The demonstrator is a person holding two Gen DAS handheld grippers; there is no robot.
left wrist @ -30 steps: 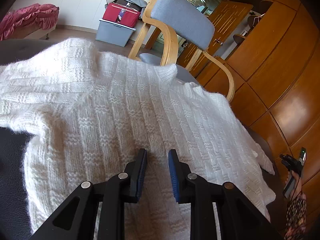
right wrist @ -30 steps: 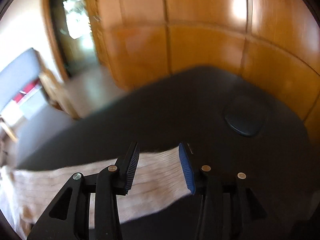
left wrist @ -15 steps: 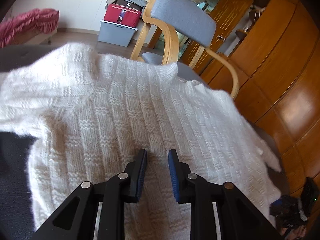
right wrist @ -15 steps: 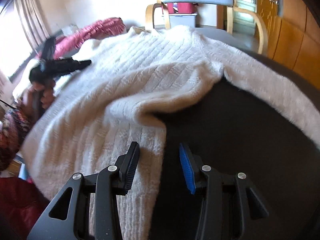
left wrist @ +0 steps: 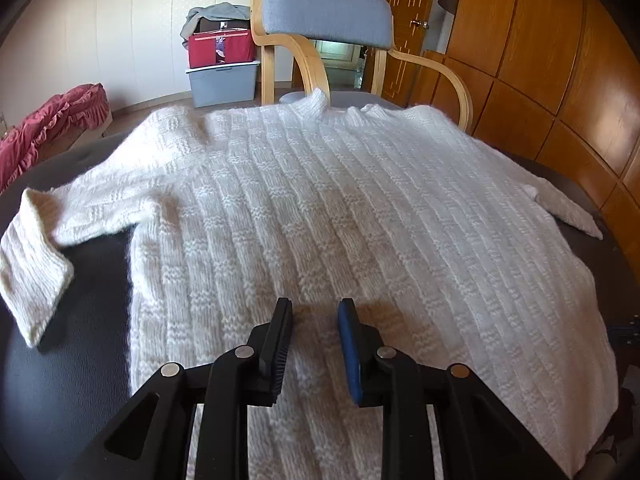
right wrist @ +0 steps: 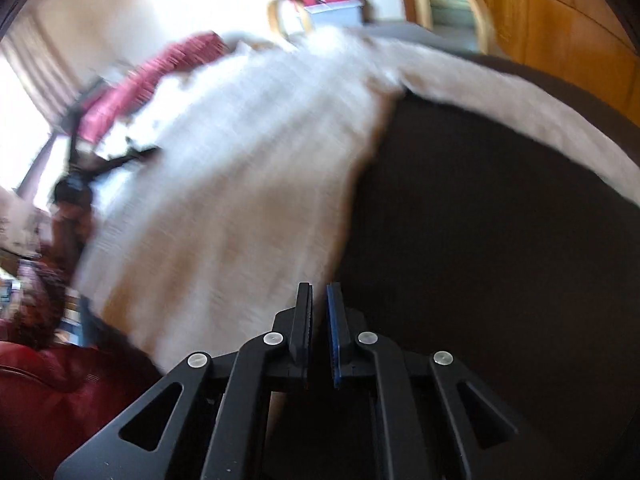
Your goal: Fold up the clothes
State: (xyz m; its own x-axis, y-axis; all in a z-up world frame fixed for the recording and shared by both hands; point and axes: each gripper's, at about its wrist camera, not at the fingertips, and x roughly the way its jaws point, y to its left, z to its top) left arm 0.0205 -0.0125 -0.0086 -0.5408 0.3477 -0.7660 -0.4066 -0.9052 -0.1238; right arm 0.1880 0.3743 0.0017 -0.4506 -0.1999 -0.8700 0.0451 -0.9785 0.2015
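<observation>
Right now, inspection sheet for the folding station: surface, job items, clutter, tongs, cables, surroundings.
Surface: dark table, bare beside the sweater.
Job's things: white knit sweater spread flat, collar toward the chair; the sleeve in the left of the left wrist view has its cuff bent back.
Clutter: nothing seen on the table.
Tongs: left tongs opening above the hem, nothing between them; right tongs closing at the sweater's side edge, grip blurred.
Cables: nothing seen.
Surroundings: grey chair, storage bins, wooden cabinets.
</observation>
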